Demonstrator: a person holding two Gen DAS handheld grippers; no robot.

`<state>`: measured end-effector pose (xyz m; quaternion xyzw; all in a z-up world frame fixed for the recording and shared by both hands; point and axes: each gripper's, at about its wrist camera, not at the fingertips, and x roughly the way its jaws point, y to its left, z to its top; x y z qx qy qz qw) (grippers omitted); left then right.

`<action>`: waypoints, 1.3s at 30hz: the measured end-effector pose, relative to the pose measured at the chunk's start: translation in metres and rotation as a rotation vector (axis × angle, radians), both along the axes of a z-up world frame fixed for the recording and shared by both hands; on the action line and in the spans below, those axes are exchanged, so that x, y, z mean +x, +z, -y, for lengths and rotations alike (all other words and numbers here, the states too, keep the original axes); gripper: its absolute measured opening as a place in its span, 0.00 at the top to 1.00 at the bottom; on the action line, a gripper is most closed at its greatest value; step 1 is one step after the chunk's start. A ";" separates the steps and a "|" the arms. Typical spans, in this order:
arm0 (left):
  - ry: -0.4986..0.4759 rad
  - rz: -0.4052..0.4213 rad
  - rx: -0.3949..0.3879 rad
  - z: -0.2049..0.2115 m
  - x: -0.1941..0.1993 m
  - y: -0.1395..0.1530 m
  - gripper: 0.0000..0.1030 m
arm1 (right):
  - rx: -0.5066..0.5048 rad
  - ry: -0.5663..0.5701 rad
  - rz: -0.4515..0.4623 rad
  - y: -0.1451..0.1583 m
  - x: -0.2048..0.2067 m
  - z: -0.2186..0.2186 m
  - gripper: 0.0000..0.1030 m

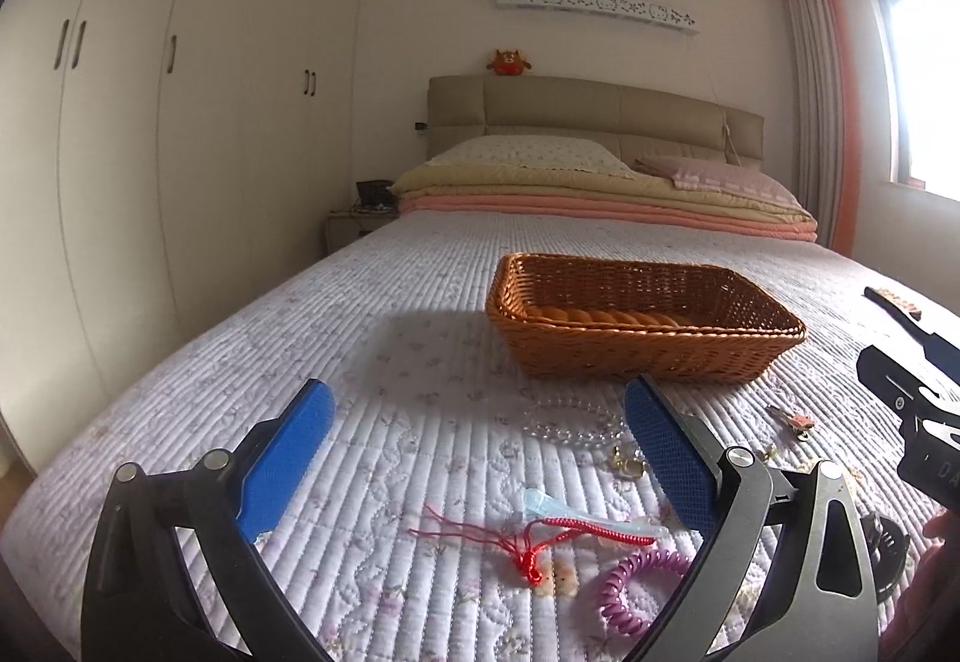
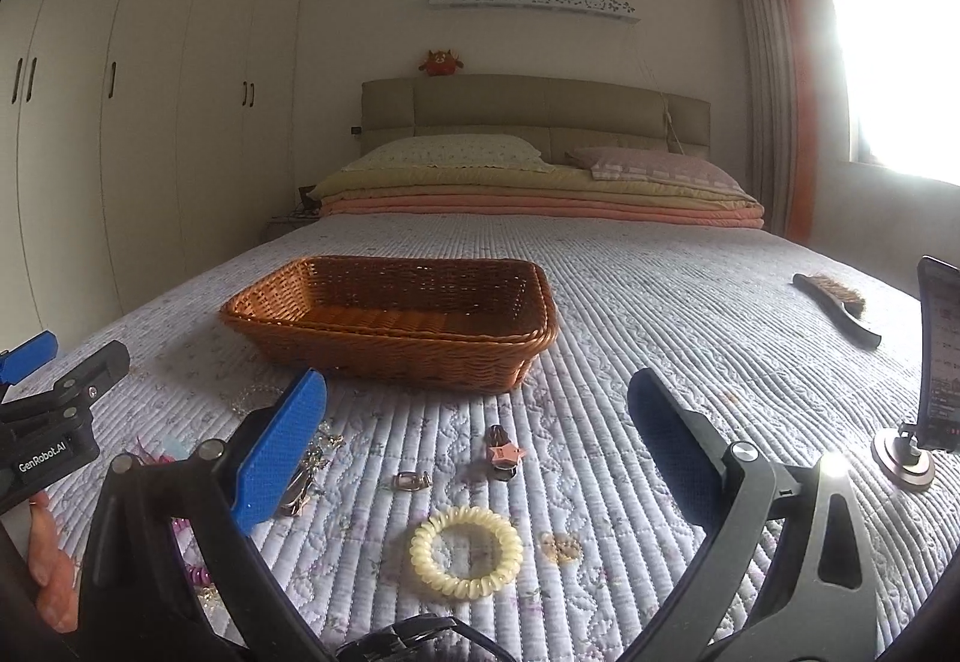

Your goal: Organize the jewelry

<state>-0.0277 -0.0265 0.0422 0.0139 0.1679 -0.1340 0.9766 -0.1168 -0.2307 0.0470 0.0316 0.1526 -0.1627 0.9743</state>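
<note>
On the bed (image 1: 372, 314), near its foot edge, lie a red cord (image 1: 528, 536), purple coil tie (image 1: 636, 581) and yellow coil tie (image 2: 465, 551), before the wicker basket (image 2: 396, 356). Both grippers, left (image 1: 480, 446) and right (image 2: 480, 440), hold their jaws apart, empty.

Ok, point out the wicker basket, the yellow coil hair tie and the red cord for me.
wicker basket (image 2: 420, 362): right wrist view, on its near outer wall.
yellow coil hair tie (image 2: 423, 557): right wrist view, on the left side of the ring.
red cord (image 1: 591, 529): left wrist view, on the braided stretch.
</note>
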 end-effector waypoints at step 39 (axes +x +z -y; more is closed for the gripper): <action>-0.002 -0.023 -0.026 -0.008 0.003 -0.006 0.07 | -0.034 0.023 0.003 -0.001 0.000 -0.009 0.06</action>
